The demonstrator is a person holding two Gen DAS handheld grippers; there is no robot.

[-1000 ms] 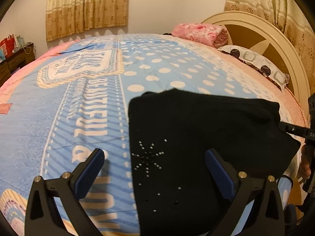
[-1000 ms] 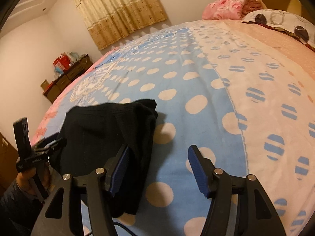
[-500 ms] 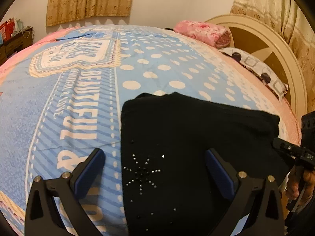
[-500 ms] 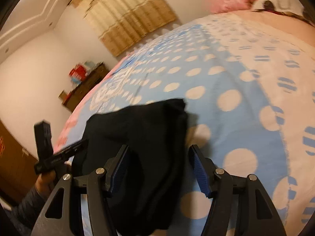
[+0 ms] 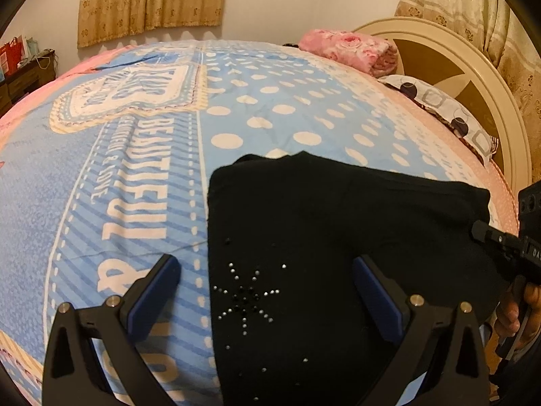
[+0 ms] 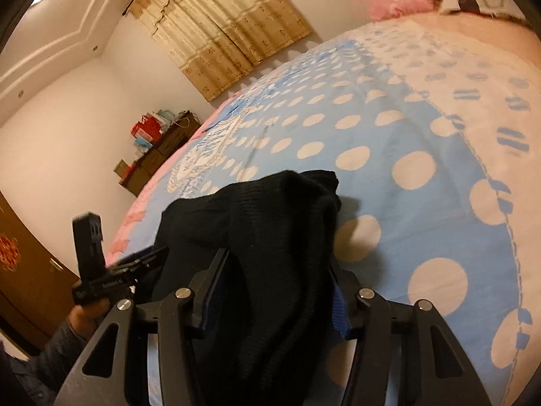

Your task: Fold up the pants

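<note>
black pants were laid folded on the bed; the left gripper was held wide apart above them, the right gripper closing around their edge, both angled downward.

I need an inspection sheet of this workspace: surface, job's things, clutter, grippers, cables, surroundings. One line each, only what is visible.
Surface: bed with a blue dotted cover, printed with letters on one side.
Job's things: black pants, folded into a compact block near the bed's edge, with a starburst of studs on top.
Clutter: pink blanket and a patterned pillow at the headboard.
Grippers: left gripper open above the pants, touching nothing; right gripper closing, a bunch of the pants between its jaws.
Cables: nothing seen on the bed.
Surroundings: curtains, a dark dresser with bags on it.
</note>
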